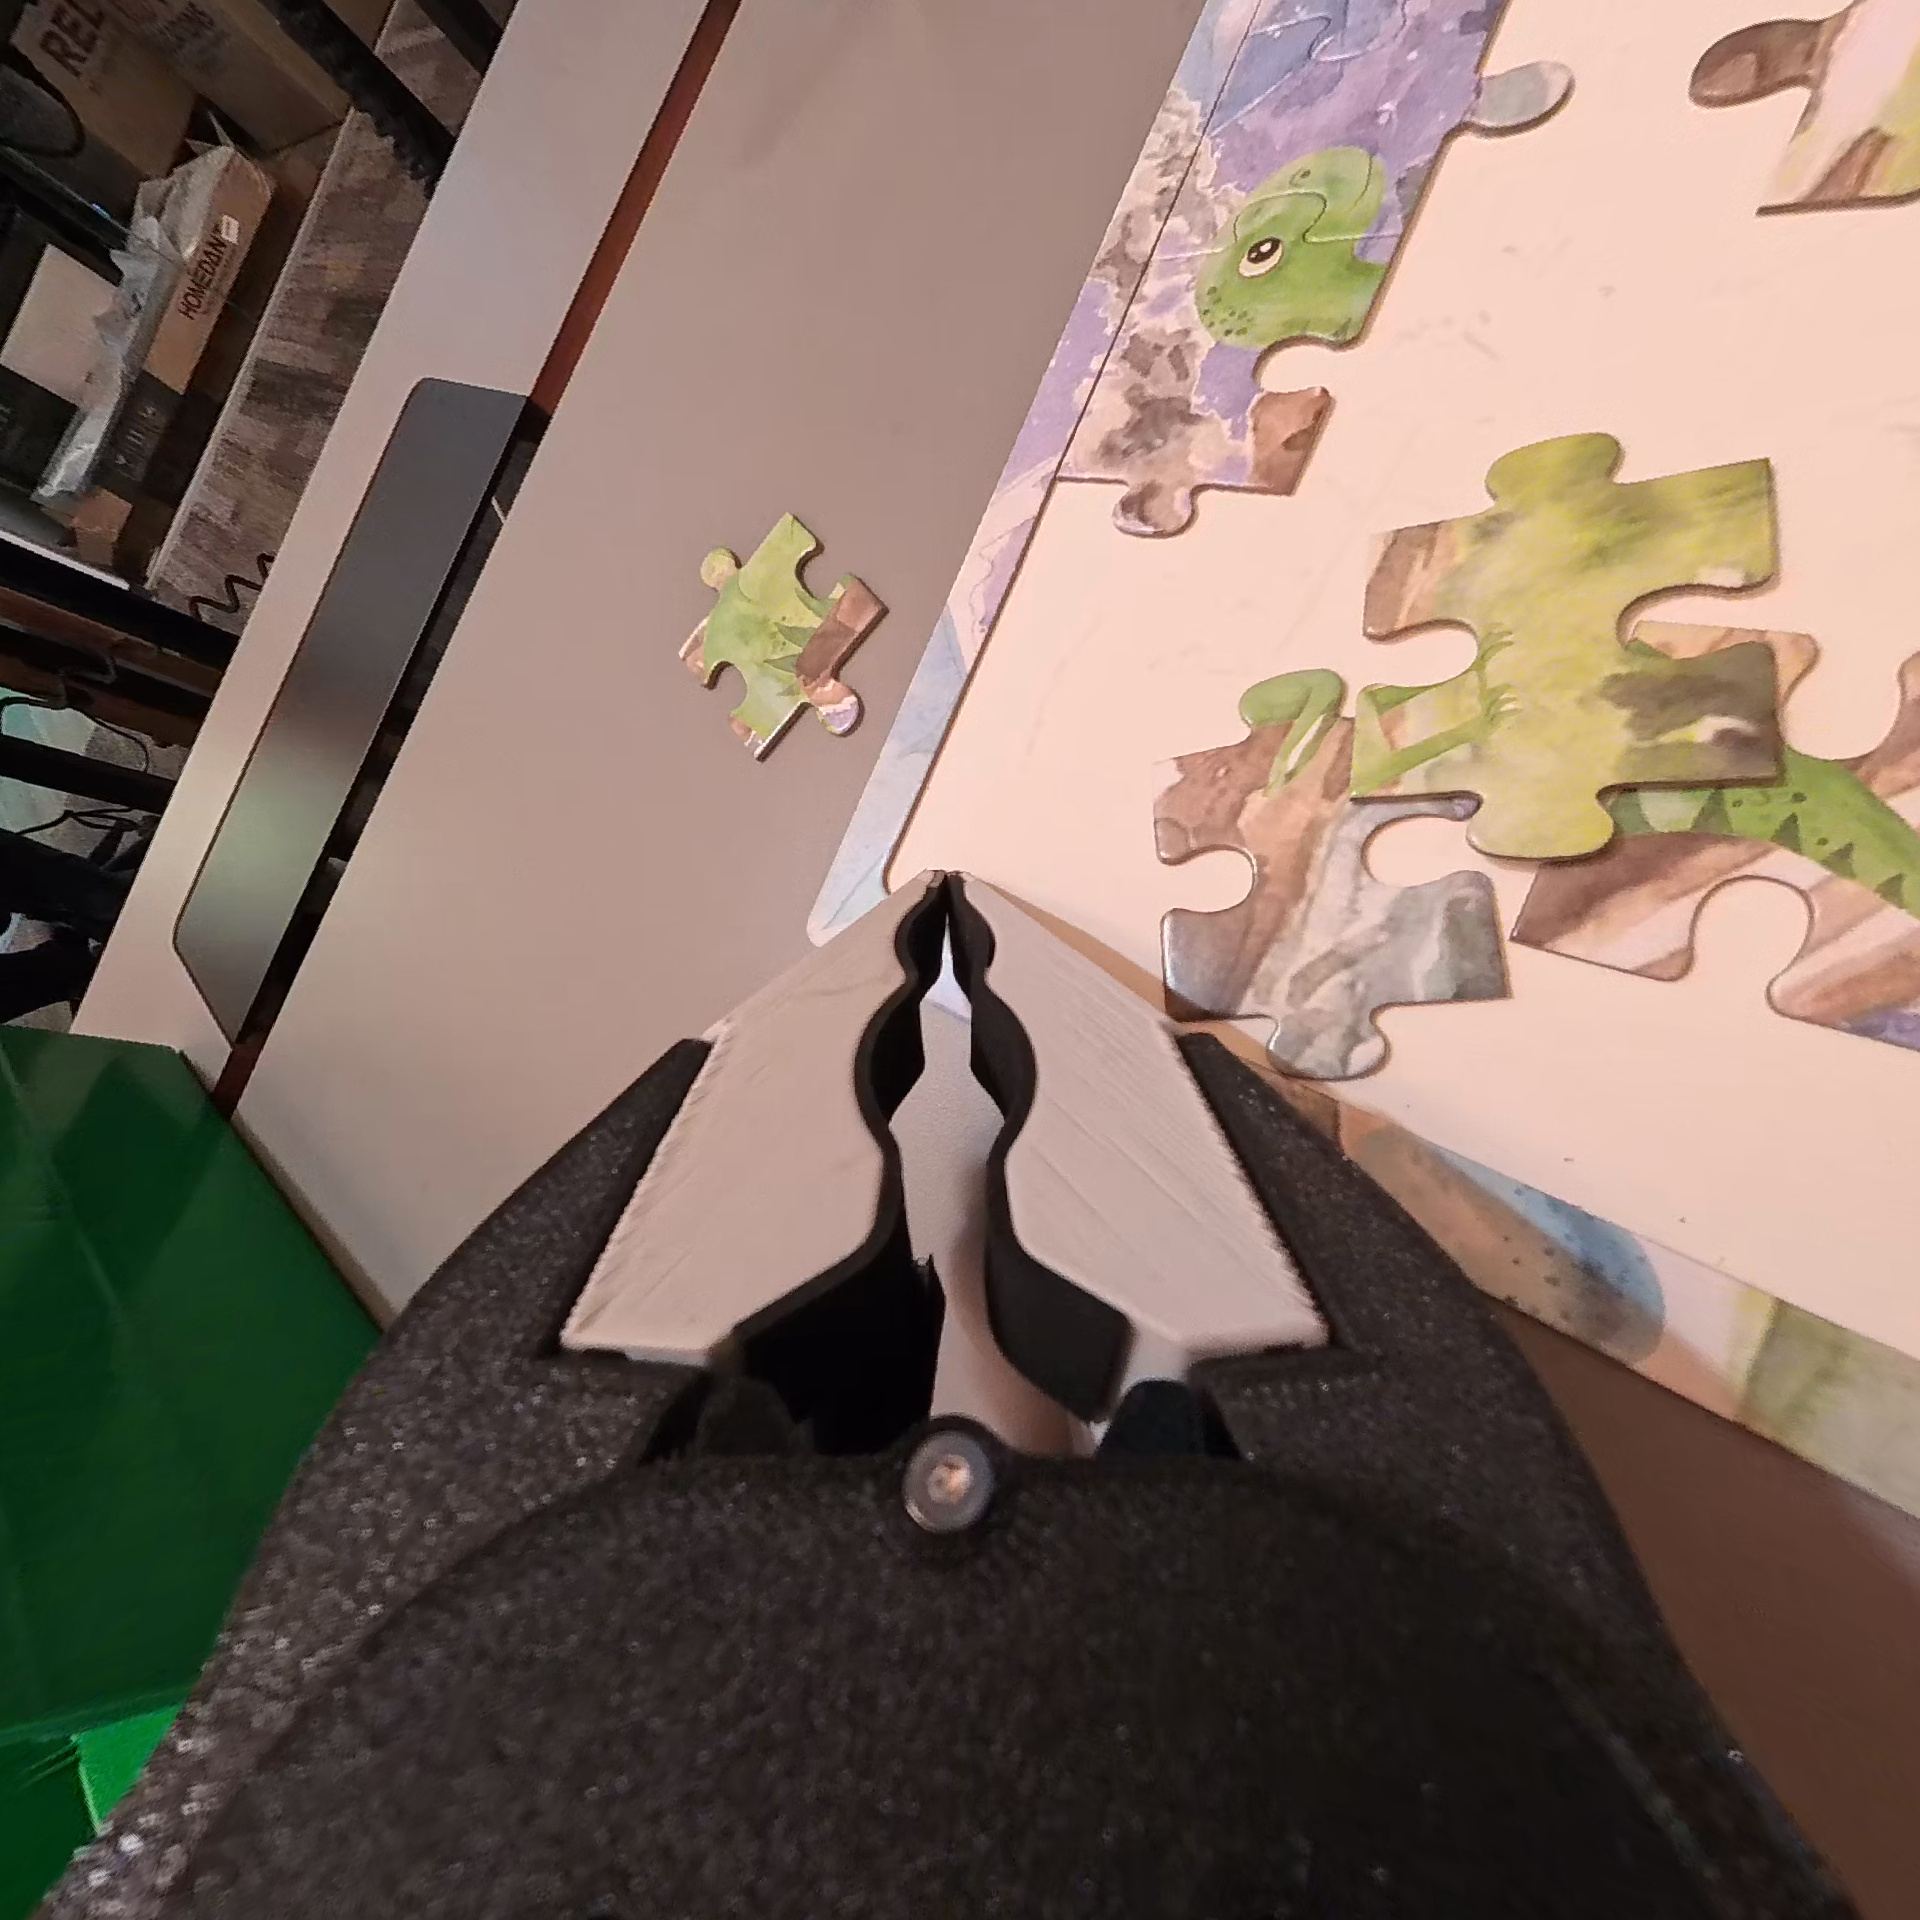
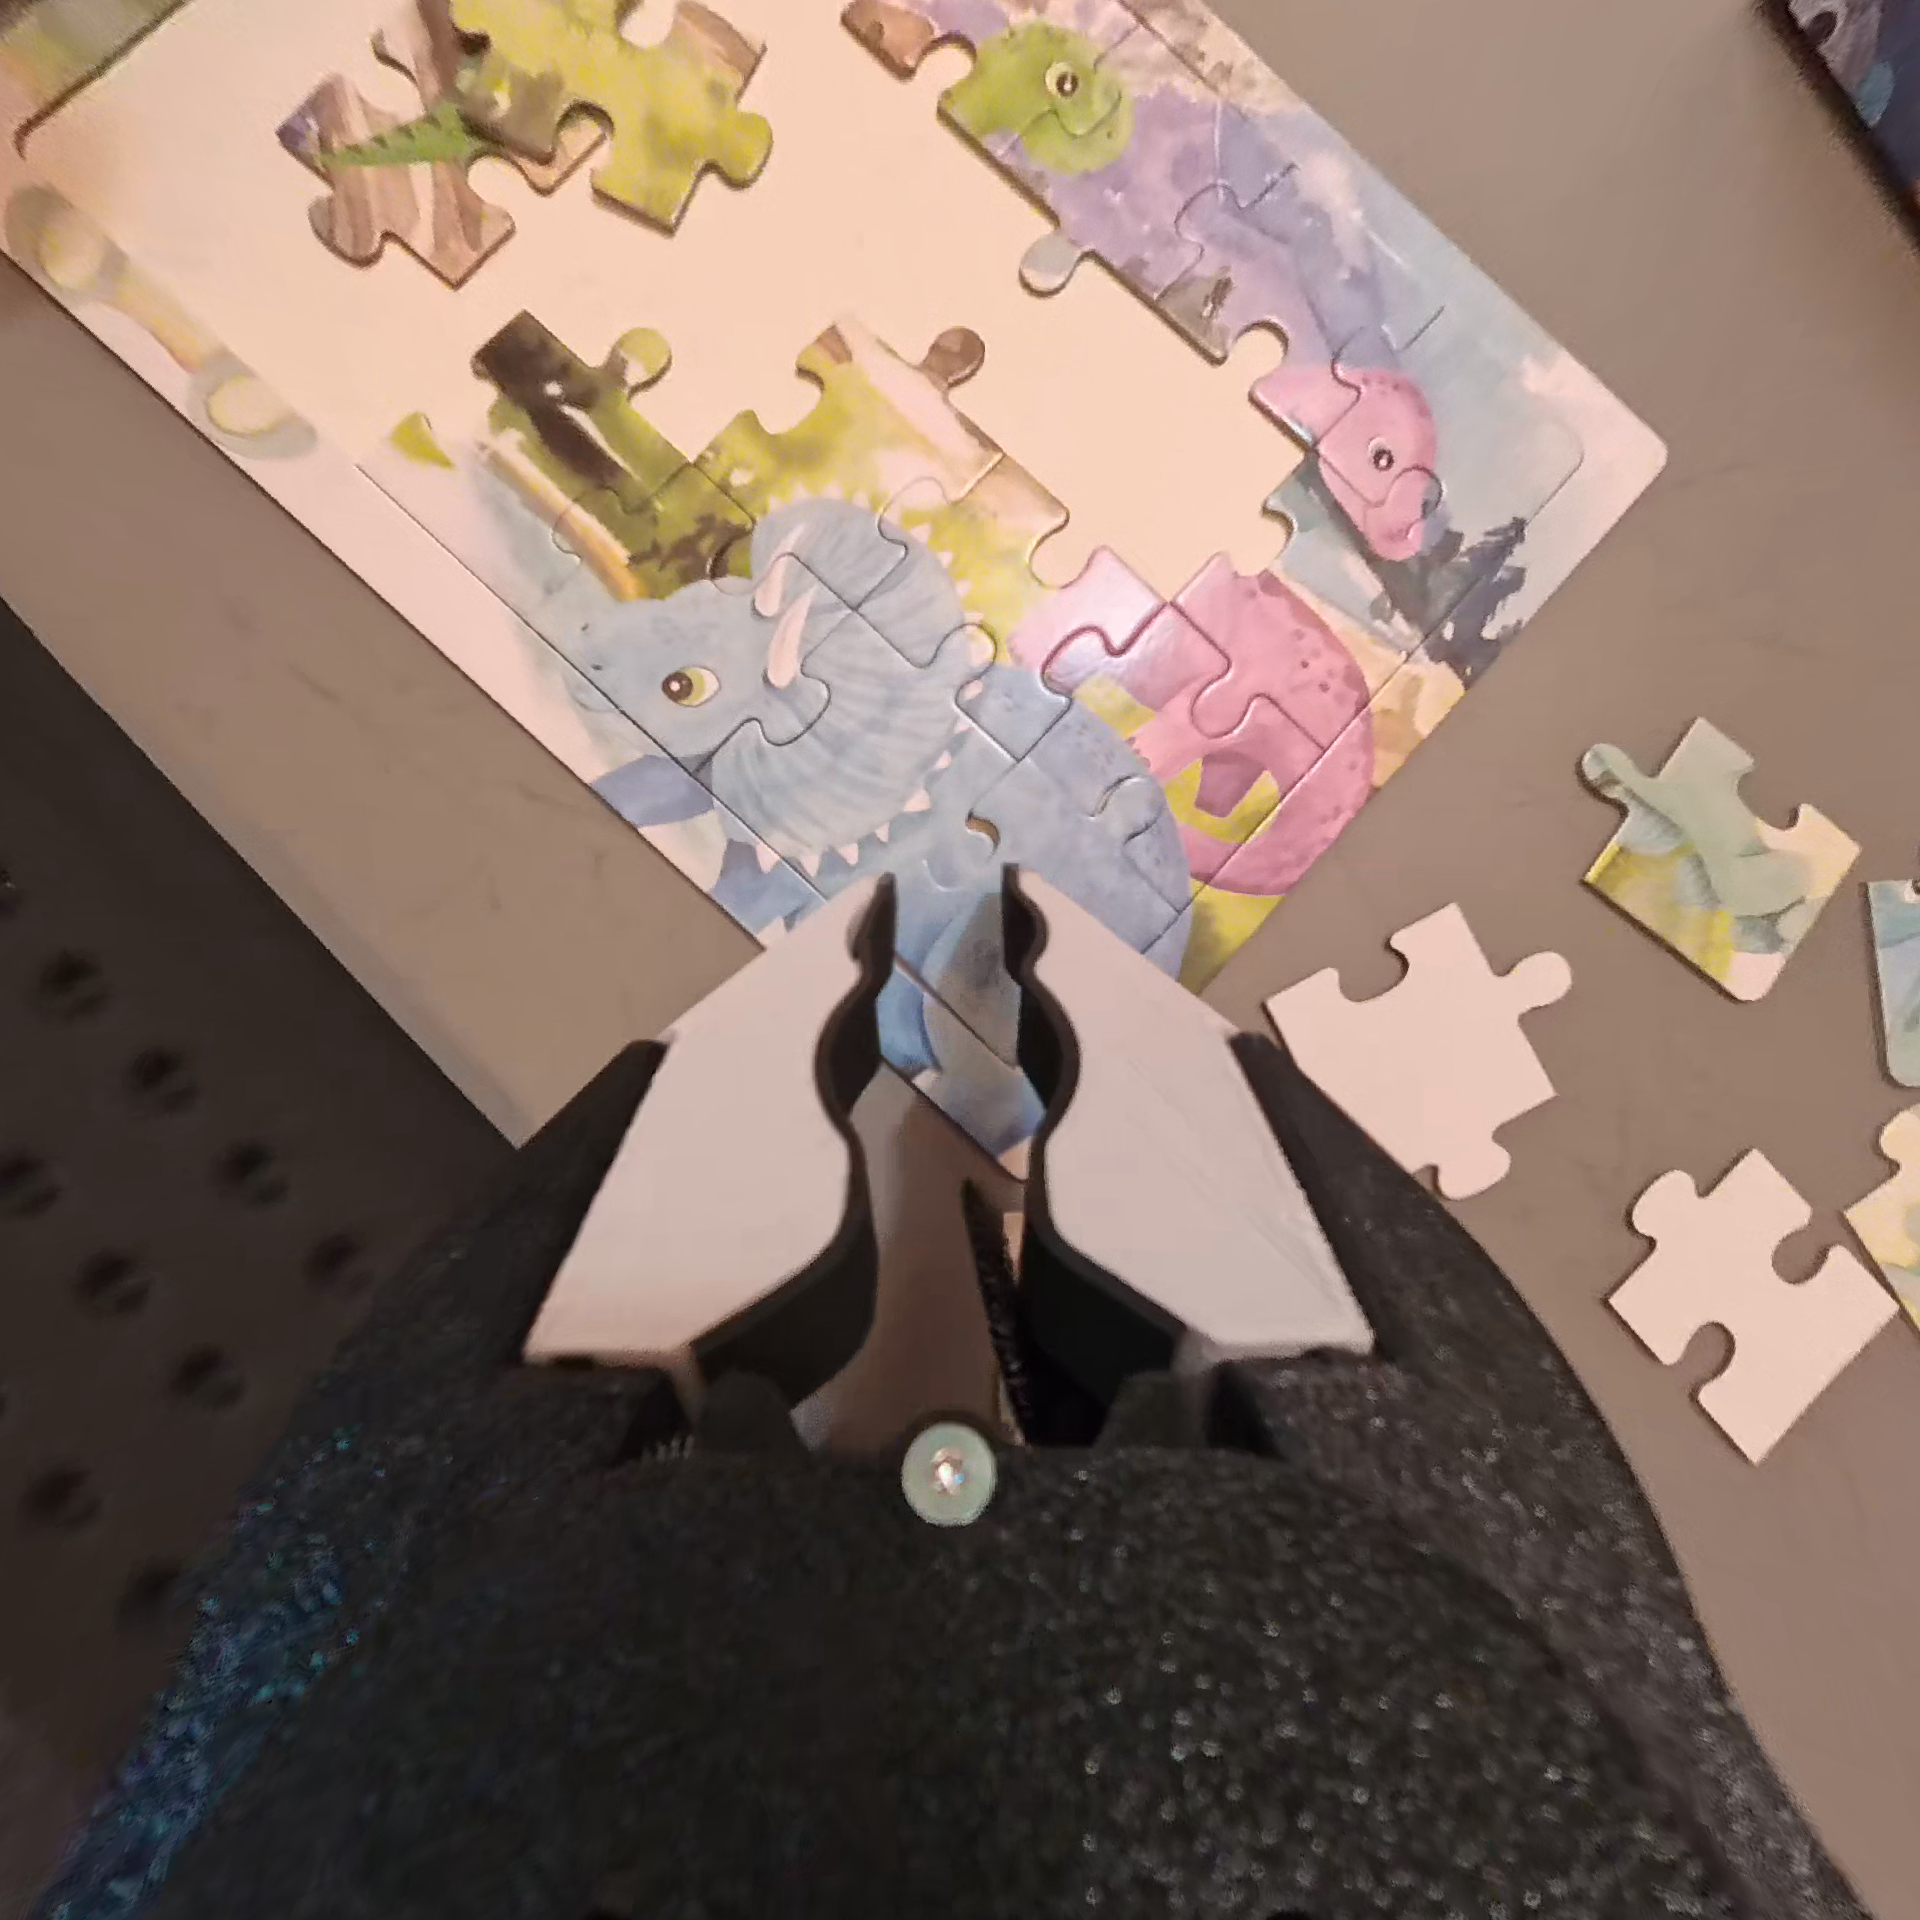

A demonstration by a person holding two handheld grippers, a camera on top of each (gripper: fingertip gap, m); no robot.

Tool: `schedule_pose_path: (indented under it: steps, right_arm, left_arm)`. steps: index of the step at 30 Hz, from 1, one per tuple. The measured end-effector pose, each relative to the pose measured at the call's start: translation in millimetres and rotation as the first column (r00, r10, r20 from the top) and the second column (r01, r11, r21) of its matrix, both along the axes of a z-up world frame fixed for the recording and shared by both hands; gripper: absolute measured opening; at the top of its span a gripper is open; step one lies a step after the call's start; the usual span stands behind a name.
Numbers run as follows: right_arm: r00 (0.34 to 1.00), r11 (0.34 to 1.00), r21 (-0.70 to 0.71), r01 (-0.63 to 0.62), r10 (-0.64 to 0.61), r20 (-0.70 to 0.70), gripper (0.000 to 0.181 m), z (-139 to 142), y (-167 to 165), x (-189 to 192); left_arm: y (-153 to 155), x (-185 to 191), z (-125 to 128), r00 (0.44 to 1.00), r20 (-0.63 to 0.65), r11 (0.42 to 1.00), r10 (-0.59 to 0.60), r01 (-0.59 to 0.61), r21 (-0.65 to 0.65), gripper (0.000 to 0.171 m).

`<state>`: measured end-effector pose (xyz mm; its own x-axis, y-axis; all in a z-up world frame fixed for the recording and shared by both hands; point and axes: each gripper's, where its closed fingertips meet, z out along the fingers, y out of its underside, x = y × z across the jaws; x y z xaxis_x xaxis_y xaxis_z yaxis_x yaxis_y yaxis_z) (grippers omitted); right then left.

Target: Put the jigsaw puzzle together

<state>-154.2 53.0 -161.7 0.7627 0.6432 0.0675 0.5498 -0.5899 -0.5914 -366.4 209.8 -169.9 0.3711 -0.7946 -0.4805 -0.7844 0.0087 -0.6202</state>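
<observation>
The puzzle tray point(image 2: 1143, 416) lies on the grey table, partly filled: a blue dinosaur point(image 2: 821, 686), a pink dinosaur point(image 2: 1278, 675) and a green dinosaur head point(image 2: 1049, 104) are joined in. My right gripper point(image 2: 948, 888) is slightly open and empty, hovering over the blue dinosaur's lower edge. My left gripper point(image 1: 945, 883) is shut with nothing in it, its tips at the corner of the tray point(image 1: 1558, 343). A loose green piece point(image 1: 784, 634) lies on the table beyond the left gripper. Loose pieces point(image 1: 1558, 665) lie overlapped on the tray's bare base.
To the right of the tray lie two face-down white pieces point(image 2: 1423, 1049) point(image 2: 1745, 1299) and a face-up pale piece point(image 2: 1720, 857). A green box point(image 1: 125, 1351) stands at the left gripper's near left. The table's far edge point(image 1: 582, 312) runs beyond, with shelves behind it. Across from one pair of fingers to the other is roughly 25 centimetres. To the loose green piece point(image 1: 784, 634): left tips about 8 centimetres, right tips about 30 centimetres.
</observation>
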Motion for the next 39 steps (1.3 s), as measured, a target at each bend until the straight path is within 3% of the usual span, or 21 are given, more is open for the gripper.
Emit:
schedule_pose_path:
  steps: [9,14,17,20,24,27,29,34,39]
  right_arm:
    - [0.997,0.989,-0.128,-0.079,0.080,0.002,0.012,-6.9,-4.5,7.1]
    - [0.998,0.998,-0.019,-0.059,0.059,0.015,0.000,13.7,15.9,2.5]
    - [0.994,0.998,-0.051,-0.036,0.041,0.098,0.000,-5.9,17.6,10.7]
    - [0.999,0.998,-0.051,-0.021,0.023,0.046,0.000,-8.6,17.1,10.4]
    - [0.995,0.996,-0.081,-0.033,0.041,0.088,0.000,-5.8,20.2,9.9]
    - [0.998,1.000,0.004,-0.008,0.008,0.066,0.000,7.5,35.6,5.0]
    - [0.991,0.998,0.061,0.021,-0.029,0.128,0.000,5.1,44.8,12.5]
    - [0.993,0.998,0.036,0.048,-0.052,0.104,0.000,-7.6,43.2,21.8]
    - [0.992,0.991,0.113,0.075,-0.086,0.089,0.000,6.6,51.3,24.2]
  left_arm:
    - [0.1,0.1,0.2,1.000,0.001,1.000,-0.001,0.001,-0.002,0.000]
    - [0.1,0.1,0.1,1.000,-0.001,1.000,-0.001,0.001,0.002,0.000]
    - [0.1,0.2,0.1,1.000,-0.001,1.000,-0.001,0.001,0.001,0.000]
    - [0.2,0.2,0.1,1.000,-0.001,1.000,-0.001,0.001,0.002,0.000]
    - [0.2,0.2,0.1,1.000,-0.001,1.000,-0.001,0.001,0.001,0.000]
    - [0.2,0.1,0.1,1.000,-0.003,1.000,-0.001,0.001,0.005,0.000]
    - [0.2,0.1,0.1,1.000,-0.002,1.000,-0.001,0.001,0.003,0.000]
    - [0.2,0.1,0.0,1.000,-0.002,1.000,-0.001,0.001,0.003,0.000]
    - [0.1,0.0,0.0,1.000,-0.003,1.000,-0.001,0.001,0.004,0.000]
